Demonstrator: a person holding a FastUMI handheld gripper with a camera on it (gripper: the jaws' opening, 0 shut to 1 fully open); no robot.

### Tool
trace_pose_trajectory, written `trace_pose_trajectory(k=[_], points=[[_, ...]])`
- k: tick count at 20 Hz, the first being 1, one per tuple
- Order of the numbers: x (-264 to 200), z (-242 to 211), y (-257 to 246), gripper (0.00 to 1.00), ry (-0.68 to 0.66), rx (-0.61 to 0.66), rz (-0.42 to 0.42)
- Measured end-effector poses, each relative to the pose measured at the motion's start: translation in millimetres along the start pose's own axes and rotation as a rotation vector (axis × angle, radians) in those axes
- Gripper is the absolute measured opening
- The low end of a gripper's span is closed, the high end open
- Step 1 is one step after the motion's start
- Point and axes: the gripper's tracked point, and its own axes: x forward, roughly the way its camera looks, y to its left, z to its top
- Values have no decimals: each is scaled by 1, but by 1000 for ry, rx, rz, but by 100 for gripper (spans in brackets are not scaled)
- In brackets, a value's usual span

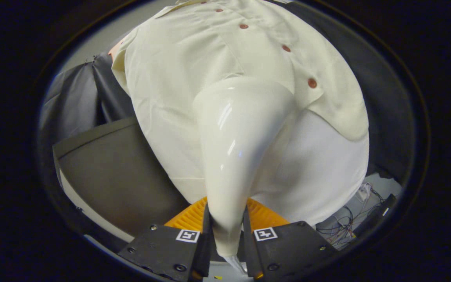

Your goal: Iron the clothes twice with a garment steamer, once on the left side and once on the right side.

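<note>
Gripper (226, 229) nearest, its two fingers closed on the narrow lower neck of the garment steamer (237, 149) — one finger pressing each side of the handle, so it is clamped, not loose. Each finger block carries a small square black-and-white marker; ribbed orange plates (262, 215) show just behind the fingers on both sides of the handle. The steamer is glossy, smooth, cream-white plastic, slim between the fingers and flaring upward into a broad rounded head with bright streak reflections down its face. The head sits against the front of the shirt (178, 86), near the lower stretch of the button line; whether it actually touches the cloth I cannot tell. Shirt is cream, matte woven fabric, soft creases, hanging upright, with a row of round reddish-brown buttons (312, 82) running up the placket beyond the steamer head. Below the shirt's hem hangs a whiter, smoother panel of cloth (327, 172). Beside the shirt, a flat dark grey board (119, 176) with a pale edge. On the other side, low down — a tangle of thin wires (347, 223) on a light surface. Behind all, dark draped cloth (76, 98).
</note>
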Motion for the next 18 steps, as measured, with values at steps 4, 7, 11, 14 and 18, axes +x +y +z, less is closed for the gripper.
trace_pose_trajectory(k=[4,7,11,14,18], points=[[4,8,1,36,40,11,-9],[2,12,8,36,61,-20,-6],[-16,44,19,36,-25,-125,39],[-45,76,34,36,-112,-133,50],[-82,130,30,36,-201,-148,41]])
